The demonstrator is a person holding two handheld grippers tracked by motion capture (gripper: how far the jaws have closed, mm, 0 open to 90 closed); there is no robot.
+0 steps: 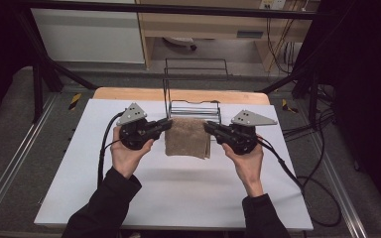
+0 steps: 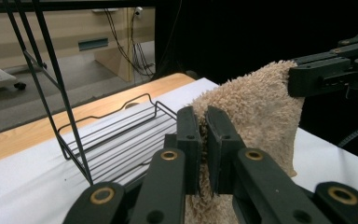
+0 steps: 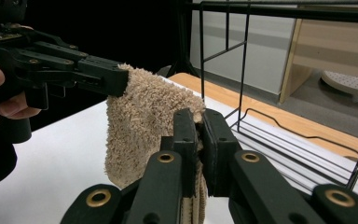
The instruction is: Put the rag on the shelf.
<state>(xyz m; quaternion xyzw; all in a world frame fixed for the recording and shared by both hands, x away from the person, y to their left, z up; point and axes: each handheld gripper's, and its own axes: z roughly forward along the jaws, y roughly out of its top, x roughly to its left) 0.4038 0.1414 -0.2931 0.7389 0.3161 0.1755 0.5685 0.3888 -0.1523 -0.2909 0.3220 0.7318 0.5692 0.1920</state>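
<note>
One tan towel (image 1: 188, 137) is held by two grippers, hanging near one wire rack (image 1: 194, 106). Its top edge runs left-right. The left gripper (image 2: 203, 135) and right gripper (image 3: 198, 135) are each clamped on an upper corner.

Towel (image 2: 256, 112) lower edge cut off by frame bottom; wire rack (image 1: 194, 106) near rail hidden behind towel.

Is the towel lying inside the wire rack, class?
No: in the high view the towel hangs between the left gripper and right gripper, in front of the wire rack.
</note>
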